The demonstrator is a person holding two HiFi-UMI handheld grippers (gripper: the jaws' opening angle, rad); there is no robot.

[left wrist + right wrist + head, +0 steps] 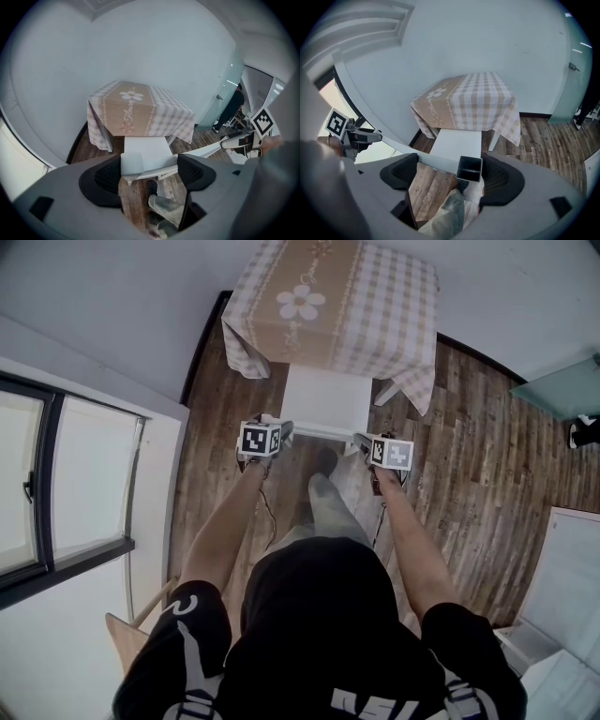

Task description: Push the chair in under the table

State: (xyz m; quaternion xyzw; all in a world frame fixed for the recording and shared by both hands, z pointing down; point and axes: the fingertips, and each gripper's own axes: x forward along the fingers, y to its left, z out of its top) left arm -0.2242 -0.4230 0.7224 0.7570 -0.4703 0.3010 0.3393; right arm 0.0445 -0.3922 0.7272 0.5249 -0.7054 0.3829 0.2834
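The left gripper (150, 171) has its fingers spread wide around one end of the white chair's (325, 399) top rail. The right gripper (447, 176) has its fingers wide around the other end. The seat sits partly beneath the checked tabletop (328, 296).

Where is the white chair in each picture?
Head view: the chair is at the upper middle, just below the checked tablecloth.
Left gripper view: the chair is just below the middle, under the tablecloth.
Right gripper view: the chair is at the lower middle.
Shared landmark: the tablecloth with its white flower.
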